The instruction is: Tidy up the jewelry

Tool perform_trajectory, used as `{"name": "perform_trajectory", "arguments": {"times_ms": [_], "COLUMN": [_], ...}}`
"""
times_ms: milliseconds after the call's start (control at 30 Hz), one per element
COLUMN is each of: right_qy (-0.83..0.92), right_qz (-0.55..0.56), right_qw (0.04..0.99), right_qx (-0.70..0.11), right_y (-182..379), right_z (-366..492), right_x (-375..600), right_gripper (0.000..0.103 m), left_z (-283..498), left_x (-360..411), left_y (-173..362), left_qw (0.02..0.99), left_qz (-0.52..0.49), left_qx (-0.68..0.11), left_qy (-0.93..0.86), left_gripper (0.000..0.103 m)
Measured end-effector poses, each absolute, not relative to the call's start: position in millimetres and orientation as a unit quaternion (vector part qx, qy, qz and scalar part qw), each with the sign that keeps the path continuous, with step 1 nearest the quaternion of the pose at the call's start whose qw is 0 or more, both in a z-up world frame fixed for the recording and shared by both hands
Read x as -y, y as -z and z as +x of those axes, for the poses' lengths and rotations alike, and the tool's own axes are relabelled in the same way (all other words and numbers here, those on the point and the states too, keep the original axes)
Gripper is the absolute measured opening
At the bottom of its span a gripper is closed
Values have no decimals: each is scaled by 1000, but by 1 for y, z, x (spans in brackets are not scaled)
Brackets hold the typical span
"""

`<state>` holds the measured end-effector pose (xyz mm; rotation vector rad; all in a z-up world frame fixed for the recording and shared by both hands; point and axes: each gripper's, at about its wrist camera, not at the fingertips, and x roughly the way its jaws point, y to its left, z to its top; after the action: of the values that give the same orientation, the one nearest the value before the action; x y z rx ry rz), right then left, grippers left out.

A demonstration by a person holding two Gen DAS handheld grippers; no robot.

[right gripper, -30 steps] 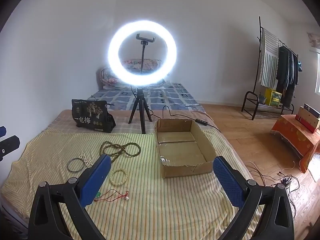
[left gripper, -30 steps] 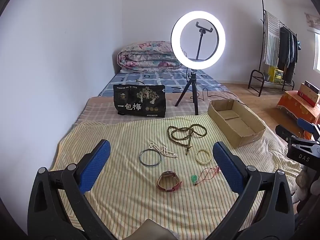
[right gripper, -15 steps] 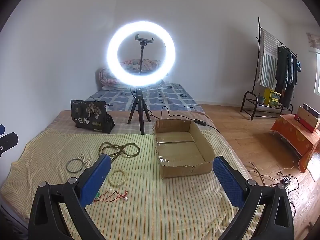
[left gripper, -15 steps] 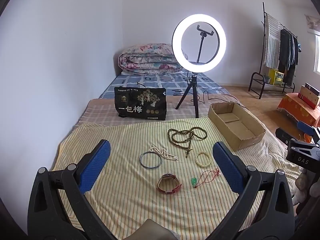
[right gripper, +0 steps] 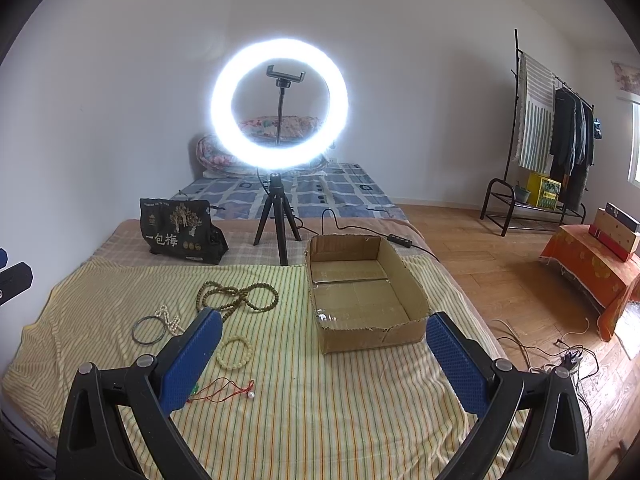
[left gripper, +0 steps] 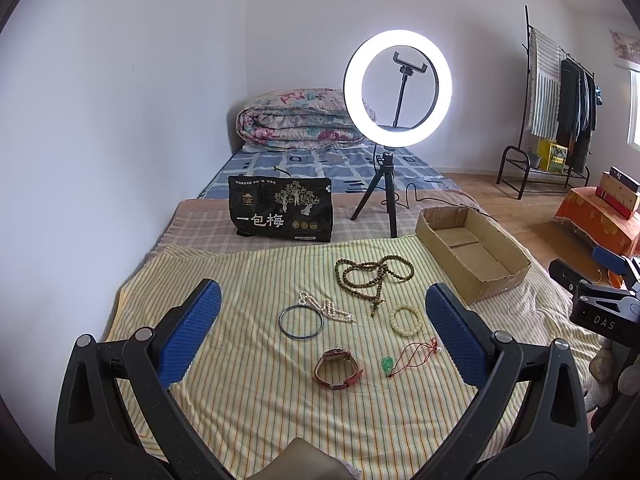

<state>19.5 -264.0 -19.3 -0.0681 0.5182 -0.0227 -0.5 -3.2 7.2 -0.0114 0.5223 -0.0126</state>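
Nothing apparently moved: both grippers, left (left gripper: pixel 320 320) and right (right gripper: pixel 320 344), gape empty above jewelry.

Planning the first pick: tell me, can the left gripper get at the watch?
Probably yes: the left gripper is open above the cloth, the watch lies alone between its jaws' line, nothing covering it.

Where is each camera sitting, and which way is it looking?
Left wrist: rides the left gripper, above the near edge of the striped cloth, facing the jewelry; its own open blue fingers show, and the right gripper at the right edge.
Right wrist: rides the right gripper, facing the cardboard box; its open fingers show.
Shared: box, brown bead necklace, ring light, black bag.
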Motion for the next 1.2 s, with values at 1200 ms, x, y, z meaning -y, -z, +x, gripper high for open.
{"name": "perform_trajectory", "arguments": {"times_ms": [1200], "right_qy": [11], "right_qz": [-29], "right_qw": [963], "right_qx": [-267], "right_y": [24], "right_z": [21], "right_x": [265], "right_gripper": [103], "left_z": [-1], "left_x": [2], "left_y": [-7], "left_qw": [966], "left_qz": [-7], "left_qx": [-258], "left_qy": [7], "left_gripper": [103]}}
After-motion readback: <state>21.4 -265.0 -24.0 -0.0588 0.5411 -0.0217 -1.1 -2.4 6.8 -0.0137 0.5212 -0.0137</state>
